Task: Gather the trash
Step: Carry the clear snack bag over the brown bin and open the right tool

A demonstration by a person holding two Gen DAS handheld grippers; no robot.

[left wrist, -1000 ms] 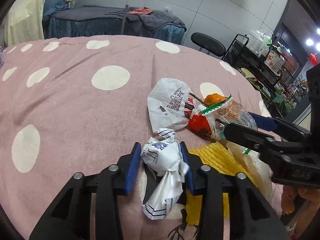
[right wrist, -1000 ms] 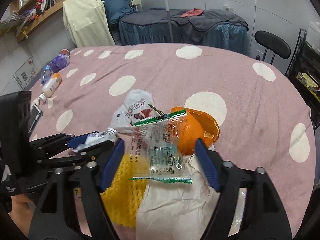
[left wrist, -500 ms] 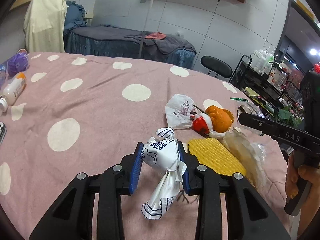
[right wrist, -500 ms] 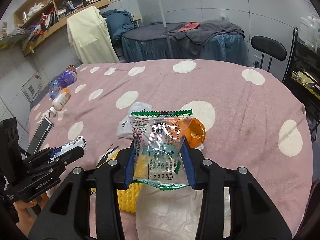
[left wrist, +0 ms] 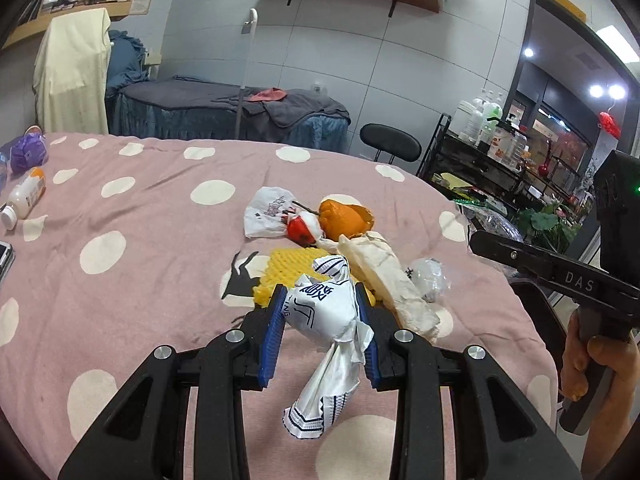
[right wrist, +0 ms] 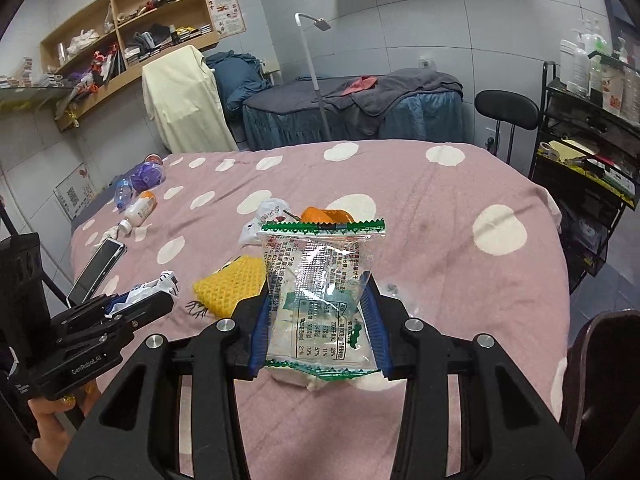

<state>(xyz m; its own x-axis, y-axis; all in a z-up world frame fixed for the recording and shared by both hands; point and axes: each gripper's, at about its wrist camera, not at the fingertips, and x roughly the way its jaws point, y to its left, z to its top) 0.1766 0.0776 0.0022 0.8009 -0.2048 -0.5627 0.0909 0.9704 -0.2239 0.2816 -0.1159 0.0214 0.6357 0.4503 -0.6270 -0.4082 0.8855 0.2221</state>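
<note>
Your left tongs [left wrist: 321,322] are clamped on a crumpled white wrapper [left wrist: 325,320] with dark print, held clear above the pink polka-dot bedspread [left wrist: 140,248]; its tail hangs below the blue pads. Your right tongs [right wrist: 316,328] have just been closing and now pinch a clear snack bag [right wrist: 320,280] with green zigzag edges, upright between the pads and lifted off the bed.

Left view only: a red-and-white scrap [left wrist: 301,229] touching the orange peel [left wrist: 345,218], a white plastic bag [left wrist: 266,212] just beside them, crumpled beige paper [left wrist: 384,280] and a clear wad [left wrist: 429,276] near the right edge. Your right hand [left wrist: 596,368] shows on the handle.

Right view only: the snack bag itself, which hides most of that pile, and a phone [right wrist: 98,266] lying near the bed's left edge. The blue bottle [right wrist: 122,194] is clear here.

Both views: yellow foam net [right wrist: 232,282] lying flat, white bottle with orange cap [right wrist: 140,210], purple item [right wrist: 147,176] at the far left.
</note>
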